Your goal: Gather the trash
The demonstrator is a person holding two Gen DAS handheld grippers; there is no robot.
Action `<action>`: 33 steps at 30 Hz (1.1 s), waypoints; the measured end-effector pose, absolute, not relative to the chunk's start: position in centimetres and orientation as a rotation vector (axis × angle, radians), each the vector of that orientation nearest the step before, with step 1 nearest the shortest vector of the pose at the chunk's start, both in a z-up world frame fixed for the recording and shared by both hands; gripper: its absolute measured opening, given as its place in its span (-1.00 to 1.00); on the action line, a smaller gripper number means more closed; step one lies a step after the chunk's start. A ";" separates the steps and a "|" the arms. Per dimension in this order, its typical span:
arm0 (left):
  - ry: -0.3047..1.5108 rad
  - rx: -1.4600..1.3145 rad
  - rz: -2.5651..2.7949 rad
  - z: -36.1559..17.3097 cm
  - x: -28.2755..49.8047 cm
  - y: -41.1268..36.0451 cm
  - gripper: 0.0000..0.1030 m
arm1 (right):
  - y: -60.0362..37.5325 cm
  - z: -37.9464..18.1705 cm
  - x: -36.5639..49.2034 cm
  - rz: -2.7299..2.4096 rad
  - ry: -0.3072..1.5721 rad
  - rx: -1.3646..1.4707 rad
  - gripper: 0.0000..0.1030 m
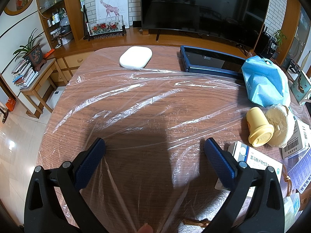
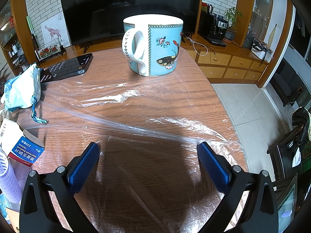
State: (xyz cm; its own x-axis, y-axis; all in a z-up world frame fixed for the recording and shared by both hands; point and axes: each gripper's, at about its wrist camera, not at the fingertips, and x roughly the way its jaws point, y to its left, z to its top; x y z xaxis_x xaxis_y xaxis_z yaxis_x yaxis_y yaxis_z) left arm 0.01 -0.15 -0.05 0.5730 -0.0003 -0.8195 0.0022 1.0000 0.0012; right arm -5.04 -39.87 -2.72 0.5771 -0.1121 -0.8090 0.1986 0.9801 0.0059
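A clear plastic sheet point(image 1: 147, 97) lies spread and creased over the wooden table point(image 1: 108, 54); it also shows in the right wrist view point(image 2: 136, 101). My left gripper point(image 1: 154, 145) is open and empty, hovering just above the sheet near the table's front. To its right lie a yellow plastic cup point(image 1: 258, 128) on its side, a crumpled cream wad point(image 1: 279, 124), a blue cloth bag point(image 1: 264, 81) and medicine boxes point(image 1: 260, 161). My right gripper point(image 2: 148, 149) is open and empty above the sheet. A medicine box point(image 2: 25, 145) and the blue bag point(image 2: 21, 87) lie to its left.
A blue butterfly mug point(image 2: 153, 44) stands at the table's far side. A white oval case point(image 1: 135, 56) and a dark tablet point(image 1: 210, 60) lie at the far edge. A purple hair roller point(image 2: 7, 176) is at the left. A television point(image 1: 202, 7) stands behind on a wooden cabinet.
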 end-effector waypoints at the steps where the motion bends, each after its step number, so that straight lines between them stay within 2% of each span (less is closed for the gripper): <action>1: 0.961 0.002 -0.001 -0.1 0.0 -0.2 0.97 | -39.9 -2.7 -5.0 -0.182 0.939 0.100 0.93; 16: 0.989 -0.044 -0.036 0.9 -0.8 1.0 0.97 | -40.4 -2.1 -5.8 -0.190 0.958 0.114 0.93; 24: 0.938 -0.144 -0.163 5.1 -5.6 1.8 0.97 | -39.1 4.2 -8.8 -0.161 0.823 0.115 0.93; 33: 0.943 -0.189 -0.412 7.9 -11.6 -3.6 0.97 | -35.1 9.0 -8.9 -0.035 0.758 0.134 0.93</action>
